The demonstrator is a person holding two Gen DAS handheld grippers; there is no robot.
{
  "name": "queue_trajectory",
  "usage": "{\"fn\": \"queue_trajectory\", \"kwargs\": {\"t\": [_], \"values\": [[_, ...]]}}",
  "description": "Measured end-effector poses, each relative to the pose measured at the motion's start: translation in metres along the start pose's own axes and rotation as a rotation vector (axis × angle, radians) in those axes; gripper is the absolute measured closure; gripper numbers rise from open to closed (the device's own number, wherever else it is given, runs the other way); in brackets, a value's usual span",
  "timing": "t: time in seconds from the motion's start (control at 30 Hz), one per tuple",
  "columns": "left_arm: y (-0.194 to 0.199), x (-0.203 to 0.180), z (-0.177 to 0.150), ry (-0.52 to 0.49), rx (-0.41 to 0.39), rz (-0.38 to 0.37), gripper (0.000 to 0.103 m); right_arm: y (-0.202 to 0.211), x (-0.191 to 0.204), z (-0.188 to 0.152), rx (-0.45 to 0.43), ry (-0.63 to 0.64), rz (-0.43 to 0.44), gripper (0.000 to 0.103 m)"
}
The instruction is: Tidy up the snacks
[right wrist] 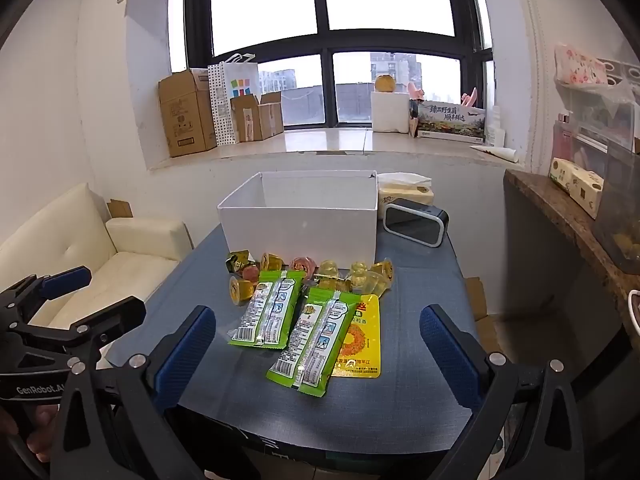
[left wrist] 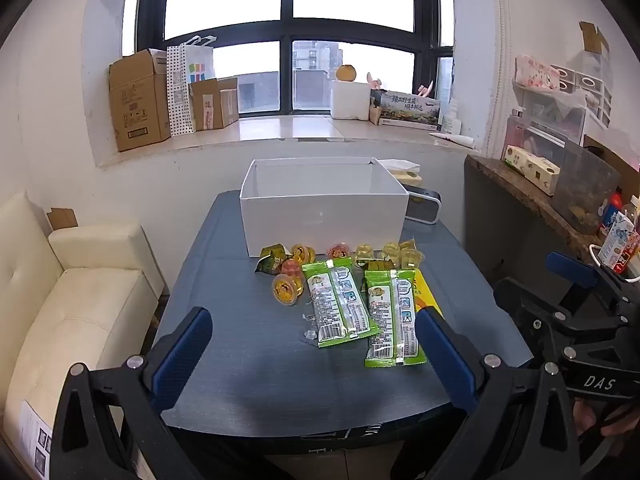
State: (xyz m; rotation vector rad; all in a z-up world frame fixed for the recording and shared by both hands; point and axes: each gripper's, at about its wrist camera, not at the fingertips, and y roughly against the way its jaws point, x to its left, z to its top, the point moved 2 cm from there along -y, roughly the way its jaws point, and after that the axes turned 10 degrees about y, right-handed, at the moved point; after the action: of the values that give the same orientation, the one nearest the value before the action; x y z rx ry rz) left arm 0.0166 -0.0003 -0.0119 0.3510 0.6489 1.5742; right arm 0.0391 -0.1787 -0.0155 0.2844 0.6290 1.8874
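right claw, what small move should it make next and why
Probably ease the right claw forward and down onto the nearer green packet. Both claws are open and hold nothing, the white box looks empty, and that packet lies closest between its fingers, partly on top of the yellow packet.

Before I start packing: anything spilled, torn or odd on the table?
Nothing is torn or spilled. Several jelly cups lie tipped on their sides, one green packet overlaps the yellow packet, and small clear scraps lie beside the other green packet.
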Motion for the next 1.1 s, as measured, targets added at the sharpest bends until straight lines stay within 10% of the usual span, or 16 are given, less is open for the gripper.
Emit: {"fn": "queue_trajectory", "kwargs": {"t": [1.1], "values": [[0.0006,0.0001,-0.0011,0.013,-0.004,-0.012,0.000,0.0019,-0.0019,-0.0002,-0.005,-0.013,0.003,0.000]]}}
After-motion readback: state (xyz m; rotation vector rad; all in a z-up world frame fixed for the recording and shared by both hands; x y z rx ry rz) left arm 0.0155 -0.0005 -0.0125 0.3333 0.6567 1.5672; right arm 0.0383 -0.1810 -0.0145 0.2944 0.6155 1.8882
